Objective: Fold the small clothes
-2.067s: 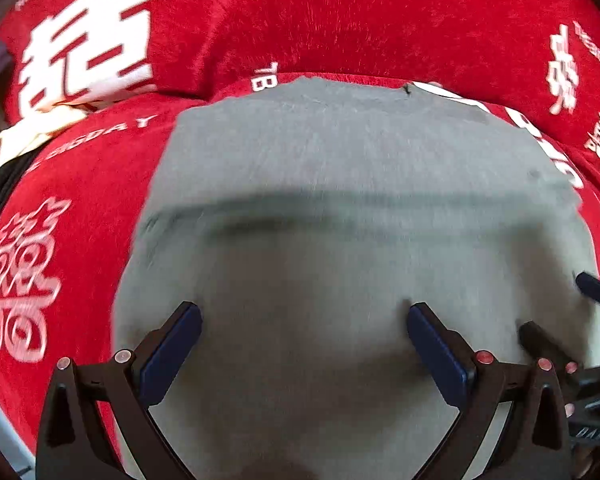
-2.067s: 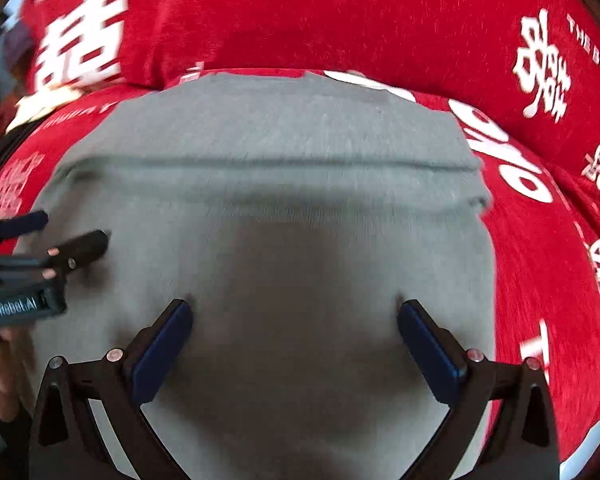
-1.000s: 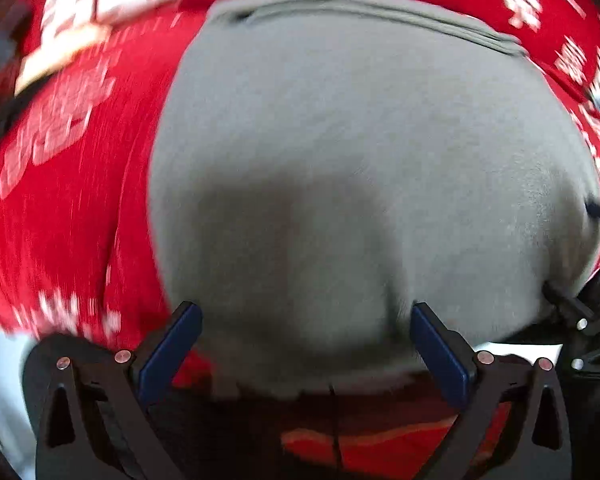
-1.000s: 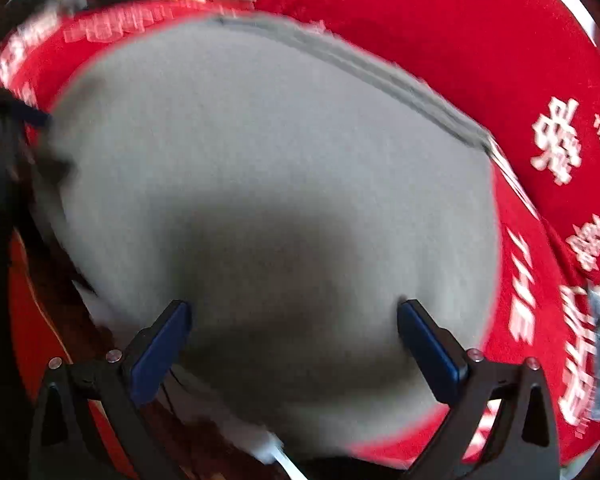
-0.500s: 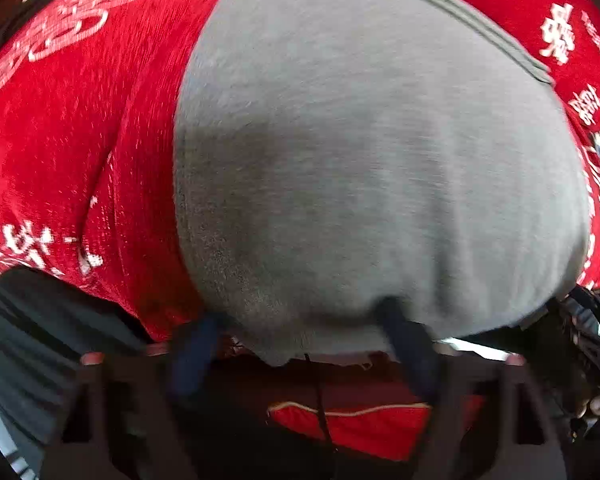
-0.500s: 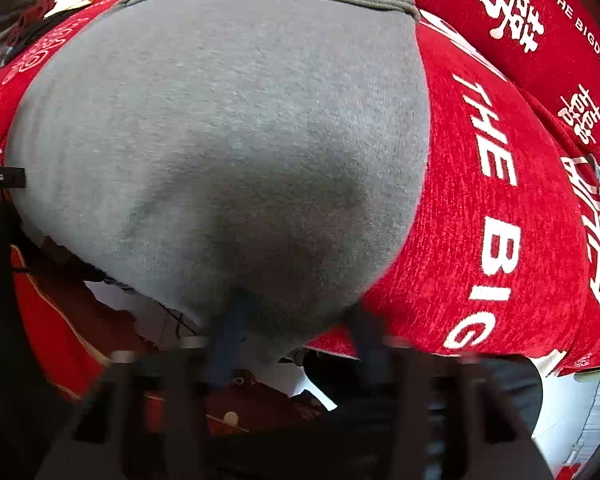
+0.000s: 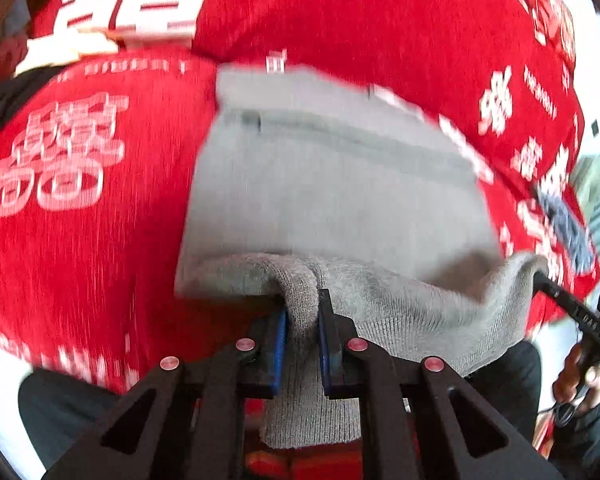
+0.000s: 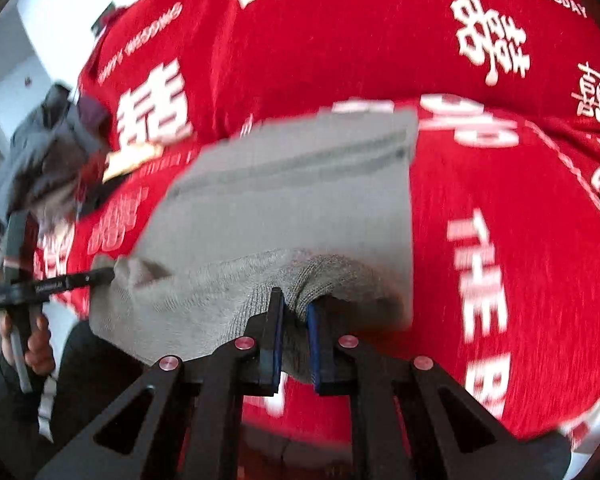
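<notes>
A grey knit garment [image 7: 332,184] lies flat on a red cover [image 7: 80,240] printed with white characters. Its near hem is lifted off the cover and bunched. In the left wrist view, my left gripper [image 7: 302,320] is shut on a fold of that hem near the garment's left corner. My right gripper [image 8: 294,316] is shut on the same hem of the garment [image 8: 292,200] near its right corner. Each view shows the other gripper's tip at the far end of the hem: the right one [image 7: 560,296] and the left one [image 8: 72,280], with a hand [image 8: 32,344] on its handle.
The red cover [image 8: 520,240] rises into a padded back behind the garment. A pile of dark grey clothes [image 8: 40,148] sits at the far left, with a cream item [image 7: 60,52] beside it. Another grey cloth [image 7: 564,220] lies at the right. Dark trousers [image 7: 60,408] show below the front edge.
Both grippers went from wide open over the garment's near edge to shut on its hem. They have lifted it, so the hem now hangs bunched between them.
</notes>
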The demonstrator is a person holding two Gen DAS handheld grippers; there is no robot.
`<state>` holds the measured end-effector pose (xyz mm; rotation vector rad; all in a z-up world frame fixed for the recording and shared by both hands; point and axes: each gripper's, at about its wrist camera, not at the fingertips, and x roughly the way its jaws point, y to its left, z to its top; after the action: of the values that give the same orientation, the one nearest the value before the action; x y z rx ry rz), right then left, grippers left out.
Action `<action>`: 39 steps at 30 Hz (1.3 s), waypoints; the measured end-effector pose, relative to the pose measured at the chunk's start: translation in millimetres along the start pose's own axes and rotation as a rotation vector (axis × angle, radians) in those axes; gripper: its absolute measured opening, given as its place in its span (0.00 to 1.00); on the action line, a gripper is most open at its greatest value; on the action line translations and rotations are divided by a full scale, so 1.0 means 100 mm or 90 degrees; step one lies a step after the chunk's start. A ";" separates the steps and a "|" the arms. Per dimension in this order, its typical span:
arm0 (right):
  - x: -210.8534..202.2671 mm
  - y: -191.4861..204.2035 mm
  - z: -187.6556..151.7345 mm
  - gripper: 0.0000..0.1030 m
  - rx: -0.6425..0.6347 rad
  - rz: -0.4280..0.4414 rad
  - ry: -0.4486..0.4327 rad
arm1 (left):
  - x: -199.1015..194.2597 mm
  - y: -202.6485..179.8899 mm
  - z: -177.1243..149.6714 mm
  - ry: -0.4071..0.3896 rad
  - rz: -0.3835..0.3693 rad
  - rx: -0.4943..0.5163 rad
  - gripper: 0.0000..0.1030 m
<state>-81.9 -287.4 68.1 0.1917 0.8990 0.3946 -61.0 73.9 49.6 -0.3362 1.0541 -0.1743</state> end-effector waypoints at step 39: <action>0.16 -0.18 0.47 0.10 0.024 0.116 -0.018 | 0.03 -0.24 0.27 0.002 -0.002 -0.023 0.12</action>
<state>-31.0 -297.3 79.5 0.3143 0.8638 0.5438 -35.2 56.0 67.6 -0.3710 1.0610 -0.1587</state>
